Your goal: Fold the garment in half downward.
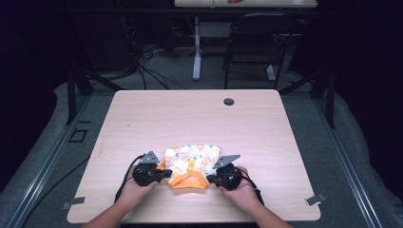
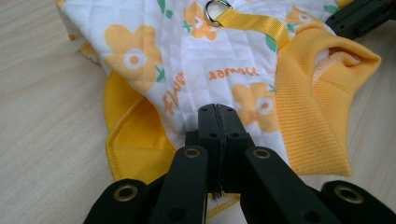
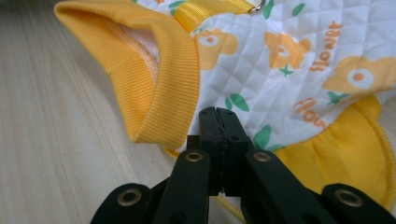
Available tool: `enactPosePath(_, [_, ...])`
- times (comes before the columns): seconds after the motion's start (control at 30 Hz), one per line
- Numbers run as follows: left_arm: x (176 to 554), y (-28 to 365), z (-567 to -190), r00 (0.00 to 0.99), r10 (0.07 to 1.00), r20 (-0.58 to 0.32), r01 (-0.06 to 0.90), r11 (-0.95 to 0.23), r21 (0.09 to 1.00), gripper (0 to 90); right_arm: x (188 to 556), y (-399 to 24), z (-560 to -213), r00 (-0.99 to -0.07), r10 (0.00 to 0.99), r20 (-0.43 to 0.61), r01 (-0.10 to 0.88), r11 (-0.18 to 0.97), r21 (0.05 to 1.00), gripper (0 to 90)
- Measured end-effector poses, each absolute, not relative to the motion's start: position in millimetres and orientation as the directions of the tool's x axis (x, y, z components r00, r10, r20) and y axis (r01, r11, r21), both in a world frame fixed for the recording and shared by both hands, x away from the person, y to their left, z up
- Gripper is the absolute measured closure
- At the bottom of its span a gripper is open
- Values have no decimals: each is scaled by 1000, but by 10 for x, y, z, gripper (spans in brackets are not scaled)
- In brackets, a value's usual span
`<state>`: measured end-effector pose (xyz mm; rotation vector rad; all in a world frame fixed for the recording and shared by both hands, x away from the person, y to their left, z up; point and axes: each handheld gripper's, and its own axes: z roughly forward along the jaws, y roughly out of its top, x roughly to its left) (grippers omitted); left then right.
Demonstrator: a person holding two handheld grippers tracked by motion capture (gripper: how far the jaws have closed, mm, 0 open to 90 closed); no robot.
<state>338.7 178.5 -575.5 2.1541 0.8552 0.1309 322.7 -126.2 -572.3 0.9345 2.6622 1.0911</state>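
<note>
Two grippers on garment

Both clamp a small flowered garment (image 1: 192,164) lying flat near the bench (image 1: 190,118) front edge: left hand-held gripper (image 1: 164,174) and right hand-held gripper (image 1: 212,178) pinch opposite sides, apparently at its quilted hem.

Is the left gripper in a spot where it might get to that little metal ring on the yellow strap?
Probably yes. The metal ring lies uncovered on top of the garment, straight ahead of the left gripper. But that gripper's jaws are shut on the garment's edge, so it would have to let go first.

Bare table (image 1: 190,114) beyond garment (image 1: 192,159) (grommet hole (image 1: 229,101) aside)
</note>
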Motion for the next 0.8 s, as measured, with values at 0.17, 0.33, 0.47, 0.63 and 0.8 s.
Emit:
enactPosePath(0.17, [3468, 1770, -5746, 758, 630, -168, 536, -456, 710, 900, 3281, -1246, -5726, -797, 591, 122, 505, 542, 672, 900])
enactPosePath(0.33, [3574, 1777, -5762, 738, 650, -182, 551, -424, 719, 900, 3373, -1255, -5734, -779, 612, 138, 527, 519, 673, 900])
enactPosePath(0.47, [3648, 1760, -5750, 731, 664, -157, 547, -433, 717, 900, 3458, -1225, -5724, -772, 623, 125, 528, 520, 671, 900])
enactPosePath(0.63, [3783, 1745, -5745, 719, 677, -159, 558, -425, 713, 900, 3579, -1192, -5713, -760, 641, 110, 537, 522, 663, 900])
enactPosePath(0.8, [3928, 1744, -5754, 703, 692, -164, 566, -405, 718, 900, 3746, -1165, -5706, -734, 670, 106, 556, 505, 660, 900])
